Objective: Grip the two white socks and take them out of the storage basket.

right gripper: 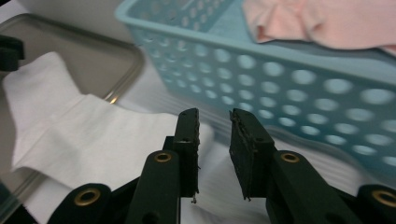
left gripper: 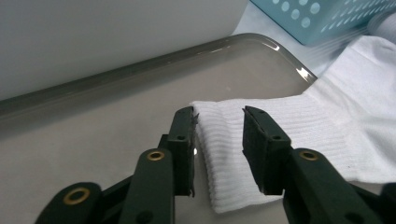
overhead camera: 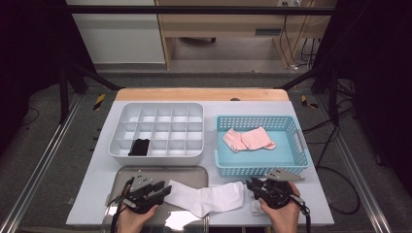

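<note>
Right now the white sock lies half on the metal tray, half on the table. Both grippers, left and right, are parted, gripping nothing; best pinch each end squarely before lifting.

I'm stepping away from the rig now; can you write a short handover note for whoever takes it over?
Left gripper: open, jaws either side of the white sock's cuff, not pressing.
Right gripper: open, above the sock's toe end, by the blue basket.
Sock lies flat, half on the metal tray.
Done: a black sock in the white organizer.
Left: white sock, pink socks in the basket.
</note>
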Demonstrator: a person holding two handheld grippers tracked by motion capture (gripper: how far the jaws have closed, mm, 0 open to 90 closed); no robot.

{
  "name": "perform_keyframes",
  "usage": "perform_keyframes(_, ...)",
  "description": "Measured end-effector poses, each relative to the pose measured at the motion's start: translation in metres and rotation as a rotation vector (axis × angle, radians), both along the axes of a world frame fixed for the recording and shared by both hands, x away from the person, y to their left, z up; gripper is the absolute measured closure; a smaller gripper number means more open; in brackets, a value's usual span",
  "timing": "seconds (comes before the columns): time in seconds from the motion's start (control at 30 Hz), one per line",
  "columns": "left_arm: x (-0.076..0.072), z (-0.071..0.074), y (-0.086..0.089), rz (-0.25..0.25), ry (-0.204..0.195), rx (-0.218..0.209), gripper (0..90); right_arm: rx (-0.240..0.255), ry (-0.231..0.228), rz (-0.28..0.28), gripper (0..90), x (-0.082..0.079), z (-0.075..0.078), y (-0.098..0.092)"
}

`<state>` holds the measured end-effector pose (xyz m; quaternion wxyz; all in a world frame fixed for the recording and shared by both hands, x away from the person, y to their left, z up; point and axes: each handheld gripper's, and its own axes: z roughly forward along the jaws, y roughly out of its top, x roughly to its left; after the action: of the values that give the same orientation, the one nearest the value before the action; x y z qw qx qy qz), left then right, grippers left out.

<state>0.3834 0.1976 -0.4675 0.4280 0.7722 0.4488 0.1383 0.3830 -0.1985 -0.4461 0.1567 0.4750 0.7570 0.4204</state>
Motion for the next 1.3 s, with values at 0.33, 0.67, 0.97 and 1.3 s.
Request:
perform_keyframes(0.33, 0.002, 0.000, 0.004, 0.012, 0.002, -0.007, 55.5, -0.016, 0.034, -0.027, 65.1, 0.003, -0.007, -0.014)
perform_keyframes(0.67, 0.002, -0.001, 0.003, 0.007, 0.011, -0.002, 55.5, -0.099, 0.084, 0.004, 69.4, 0.011, -0.028, -0.007)
perform_keyframes(0.97, 0.002, -0.001, 0.004, 0.010, 0.015, -0.012, 55.8, -0.042, 0.069, -0.025, 89.9, 0.008, -0.011, -0.016)
perform_keyframes(1.3, 0.001, 0.000, 0.002, 0.004, 0.018, -0.028, 55.9, 0.089, -0.043, 0.053, 90.0, -0.004, 0.028, -0.004)
